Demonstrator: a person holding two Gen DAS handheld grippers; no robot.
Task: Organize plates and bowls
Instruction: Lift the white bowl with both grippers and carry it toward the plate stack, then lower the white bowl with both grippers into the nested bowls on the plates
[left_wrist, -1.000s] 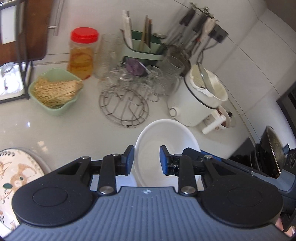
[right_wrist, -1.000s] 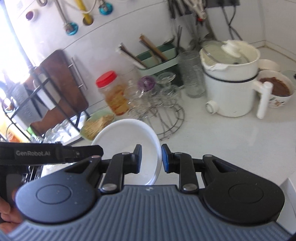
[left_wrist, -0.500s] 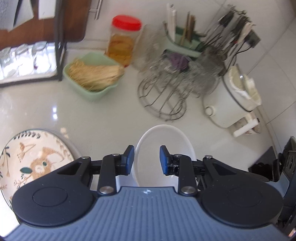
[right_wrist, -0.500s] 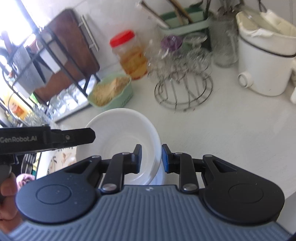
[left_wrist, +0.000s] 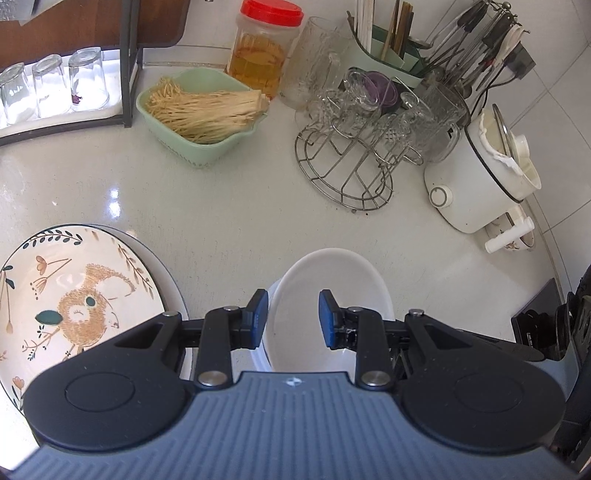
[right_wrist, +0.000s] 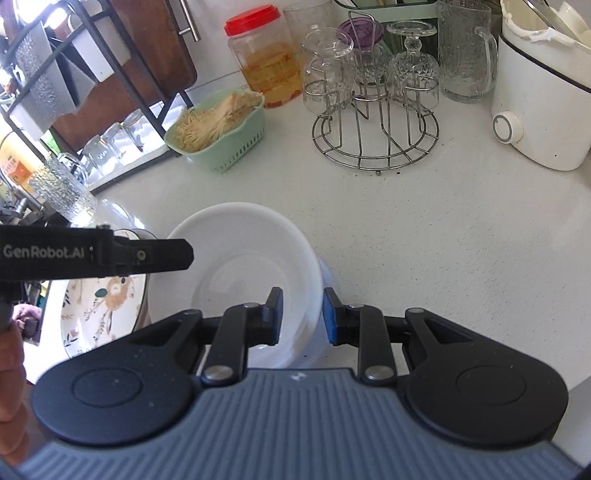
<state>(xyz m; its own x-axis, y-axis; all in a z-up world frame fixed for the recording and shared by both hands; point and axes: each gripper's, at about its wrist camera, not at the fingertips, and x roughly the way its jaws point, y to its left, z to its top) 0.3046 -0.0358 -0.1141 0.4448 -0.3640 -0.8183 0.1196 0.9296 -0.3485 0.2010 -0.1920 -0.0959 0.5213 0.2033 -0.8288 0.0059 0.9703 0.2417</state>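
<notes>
A white bowl (left_wrist: 332, 295) sits nested in another white bowl on the counter; it also shows in the right wrist view (right_wrist: 243, 273). My left gripper (left_wrist: 293, 317) is open, its pads on either side of the bowl's left rim without touching it. My right gripper (right_wrist: 301, 317) is open with the bowl's right rim between its pads. A patterned plate (left_wrist: 70, 295) with a hedgehog drawing lies on a stack at the left; it also shows in the right wrist view (right_wrist: 99, 310).
At the back stand a green basket of noodles (left_wrist: 203, 110), a red-lidded jar (left_wrist: 264, 48), a wire rack with glasses (left_wrist: 365, 147), a white cooker (left_wrist: 484, 177) and a shelf with upturned glasses (left_wrist: 51, 85). Bare counter (right_wrist: 424, 240) lies right of the bowls.
Both grippers moved down and left with the white bowl and set it into the other bowl beside the plate. The right gripper's jaws have opened off the rim.
</notes>
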